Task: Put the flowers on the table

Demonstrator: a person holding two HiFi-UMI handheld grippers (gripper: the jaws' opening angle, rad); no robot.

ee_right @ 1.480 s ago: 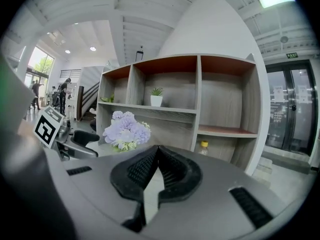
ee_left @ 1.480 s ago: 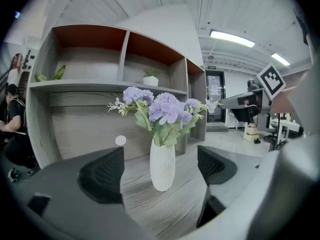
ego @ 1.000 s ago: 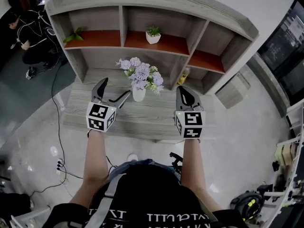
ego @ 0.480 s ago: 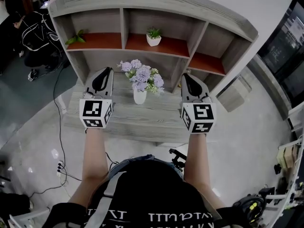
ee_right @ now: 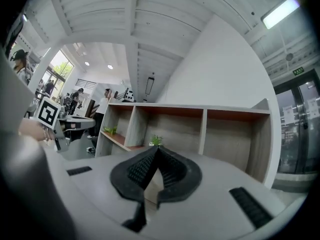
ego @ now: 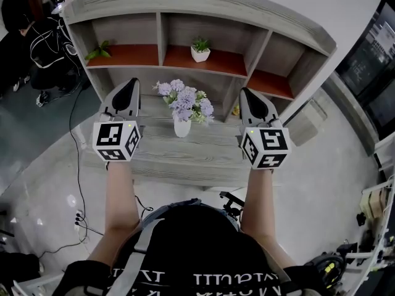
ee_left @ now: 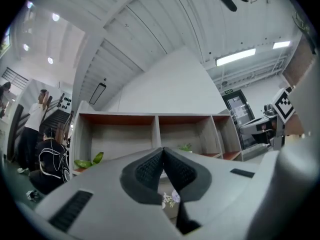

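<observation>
A bunch of lilac flowers (ego: 184,100) stands upright in a white vase (ego: 182,127) on the grey wooden table (ego: 185,156), in front of the shelf unit. No gripper touches it. My left gripper (ego: 131,82) is held up to the left of the flowers, shut and empty. My right gripper (ego: 246,93) is held up to their right, also shut and empty. In the left gripper view the jaws (ee_left: 163,151) meet, and only a sliver of blossom (ee_left: 168,199) shows beneath them. In the right gripper view the jaws (ee_right: 156,150) are pressed together with nothing between them.
A grey shelf unit (ego: 203,8) backs the table, holding a small potted plant (ego: 199,47), green leaves (ego: 99,47) and a yellow-capped bottle (ego: 237,110). A person (ego: 34,32) crouches at far left. A cable (ego: 77,147) runs over the floor.
The left gripper, earlier open around the vase, has let go, shut and lifted away. Both grippers have risen and tilted upward, drawing apart from the vase, which stays on the table.
</observation>
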